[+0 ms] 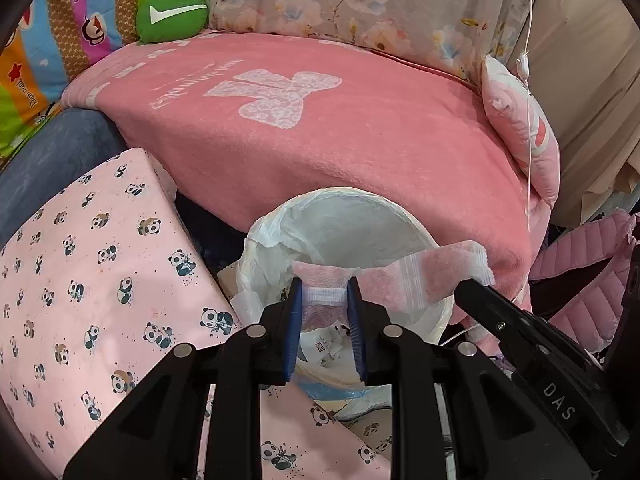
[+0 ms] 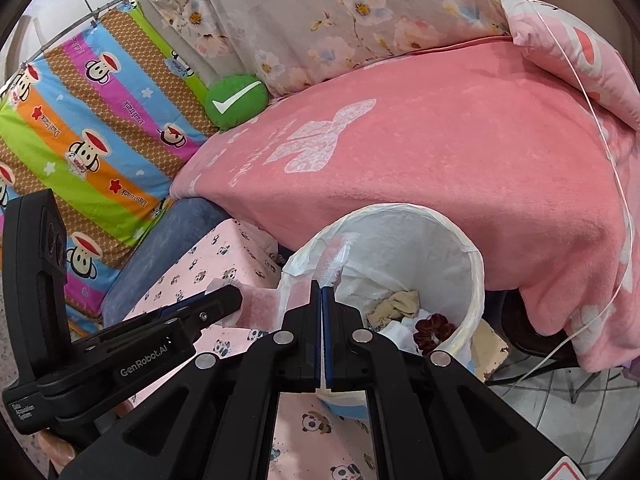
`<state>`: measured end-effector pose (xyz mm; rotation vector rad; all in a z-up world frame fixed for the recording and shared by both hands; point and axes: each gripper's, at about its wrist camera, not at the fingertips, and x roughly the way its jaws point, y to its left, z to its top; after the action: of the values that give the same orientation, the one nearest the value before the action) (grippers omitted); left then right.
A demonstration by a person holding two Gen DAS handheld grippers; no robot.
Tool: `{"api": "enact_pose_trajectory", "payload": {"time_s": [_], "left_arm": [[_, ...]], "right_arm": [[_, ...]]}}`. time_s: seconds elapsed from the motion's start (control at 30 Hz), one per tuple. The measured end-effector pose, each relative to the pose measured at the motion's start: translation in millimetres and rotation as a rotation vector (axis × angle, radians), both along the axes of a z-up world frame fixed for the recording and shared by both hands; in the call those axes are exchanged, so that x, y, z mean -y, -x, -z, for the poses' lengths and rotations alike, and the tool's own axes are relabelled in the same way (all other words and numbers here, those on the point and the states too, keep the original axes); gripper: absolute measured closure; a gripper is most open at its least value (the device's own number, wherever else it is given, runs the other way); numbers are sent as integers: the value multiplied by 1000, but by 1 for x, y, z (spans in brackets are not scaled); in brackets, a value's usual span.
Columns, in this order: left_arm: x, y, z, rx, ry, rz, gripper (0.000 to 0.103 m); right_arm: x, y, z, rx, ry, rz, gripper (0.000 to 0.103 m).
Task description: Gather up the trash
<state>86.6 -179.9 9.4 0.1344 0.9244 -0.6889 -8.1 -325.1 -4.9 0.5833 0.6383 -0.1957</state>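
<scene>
A pink and white wrapper [image 1: 396,276] hangs stretched over the mouth of a white bin lined with a white bag [image 1: 360,216]. My left gripper [image 1: 323,292] holds the wrapper's left end between its blue pads, with a gap still between them. My right gripper [image 2: 322,286] is shut on the wrapper's other end [image 2: 334,260], above the bin's near rim [image 2: 476,264]. In the left wrist view the right gripper's finger [image 1: 472,292] reaches the wrapper's right end. The bin holds a beige rag [image 2: 396,304], a dark red scrunchie [image 2: 436,330] and white paper.
A bed with a pink blanket [image 1: 320,140] lies behind the bin. A panda-print pink cushion [image 1: 100,260] lies to the left. A green round pillow [image 1: 172,14], a striped cartoon quilt [image 2: 80,128], a pink pillow [image 1: 520,128] and a hanging white cord [image 1: 528,80] are around. Tiled floor [image 2: 560,408] shows at right.
</scene>
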Motion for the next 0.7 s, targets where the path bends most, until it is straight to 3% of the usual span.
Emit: {"api": "enact_pose_trajectory", "payload": {"time_s": [0.1, 0.17, 0.23, 0.4, 0.47, 0.53, 0.7], "left_arm": [[0, -5, 2, -11, 0, -10, 77], [-1, -7, 3, -1, -3, -28, 64], [-2, -8, 2, 15, 0, -39, 58], [-4, -13, 4, 8, 2, -42, 55], [-9, -13, 4, 16, -4, -65, 37], [-15, -12, 3, 35, -10, -88, 28], [-31, -10, 3, 61, -37, -130, 28]], "right_arm": [[0, -4, 2, -6, 3, -2, 100], [-1, -6, 4, -10, 6, -1, 100], [-2, -10, 6, -16, 12, 0, 100], [-3, -18, 12, -40, 20, -11, 100], [-4, -23, 14, -63, 22, -14, 98], [-4, -24, 14, -67, 17, -9, 93], [-11, -23, 16, -68, 25, -16, 84]]}}
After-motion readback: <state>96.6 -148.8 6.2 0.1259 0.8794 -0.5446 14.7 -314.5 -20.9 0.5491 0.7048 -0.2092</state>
